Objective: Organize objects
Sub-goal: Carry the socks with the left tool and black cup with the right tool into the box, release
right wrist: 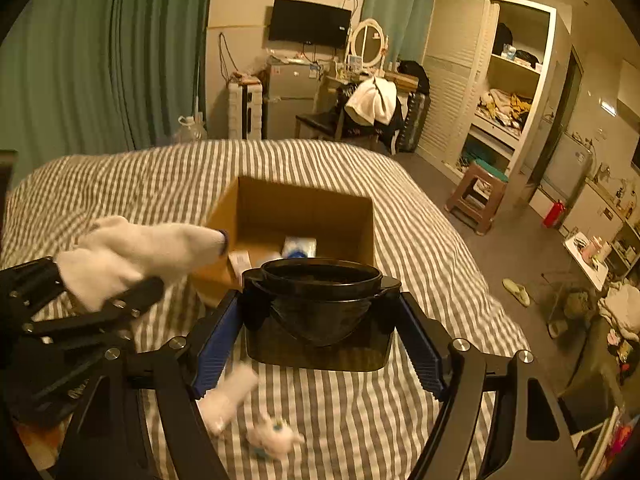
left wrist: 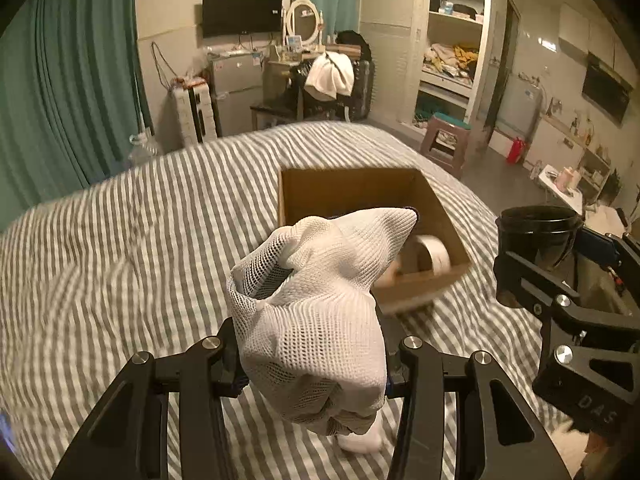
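**Both loads held short of the box**

We hold a white mesh-knit sock (left wrist: 316,320) clamped in the left gripper (left wrist: 316,364), and a glossy black plastic container with a round mouth (right wrist: 320,308) pinched between the blue pads (right wrist: 218,344) of the right gripper (right wrist: 320,344). The open brown cardboard box (right wrist: 256,204) sits on the grey-and-white striped bedcover (right wrist: 400,412), ahead of both grippers.

The move turns on the box opening. From the left wrist view it lies forward and a little right; the sock's long axis runs away from us toward it, and its toe seems to reach the near left rim, though blur makes contact hard to judge. From the right wrist view the box is straight ahead, just beyond the container. We judge the left nearer to dropping.

Inside the box we see a roll of pale tape (left wrist: 434,254) and a white and blue packet (right wrist: 299,247). A second white sock (right wrist: 226,400) and a small white plush toy (right wrist: 274,436) lie on the bedcover below the right gripper.
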